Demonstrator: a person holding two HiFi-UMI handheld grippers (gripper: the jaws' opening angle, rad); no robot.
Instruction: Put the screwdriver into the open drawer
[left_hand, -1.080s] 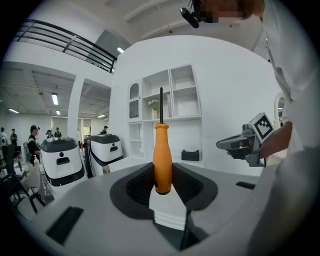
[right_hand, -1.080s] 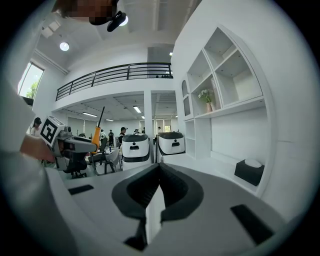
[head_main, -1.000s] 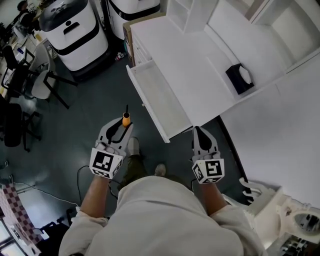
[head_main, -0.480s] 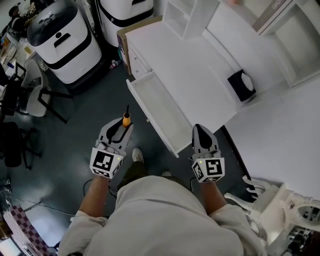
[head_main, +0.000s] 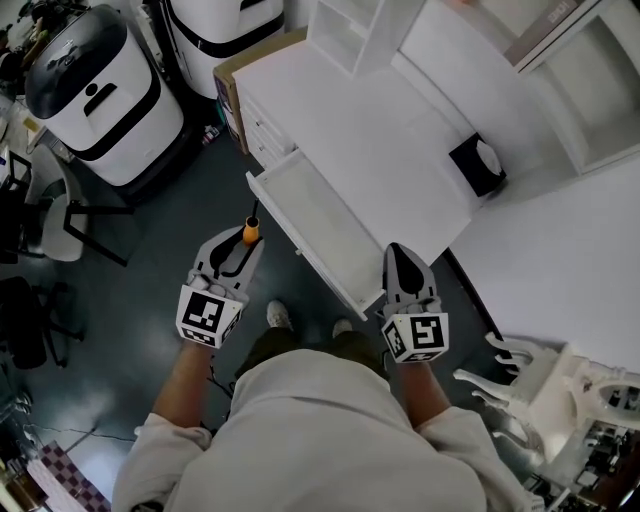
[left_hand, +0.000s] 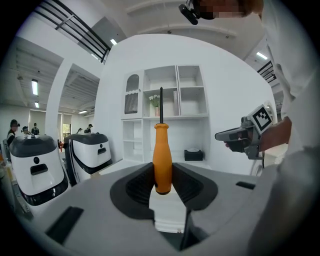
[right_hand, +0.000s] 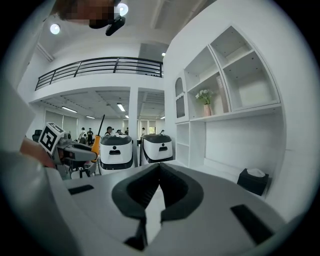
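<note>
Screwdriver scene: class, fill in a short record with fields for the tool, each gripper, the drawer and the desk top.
tool: orange-handled screwdriver, roughly upright, shaft uppermost
left gripper: shut on the screwdriver's handle
right gripper: jaws together, holding nothing
drawer: open, pulled out of the white desk; screwdriver not yet in it
desk top: black tissue box near its far side
</note>
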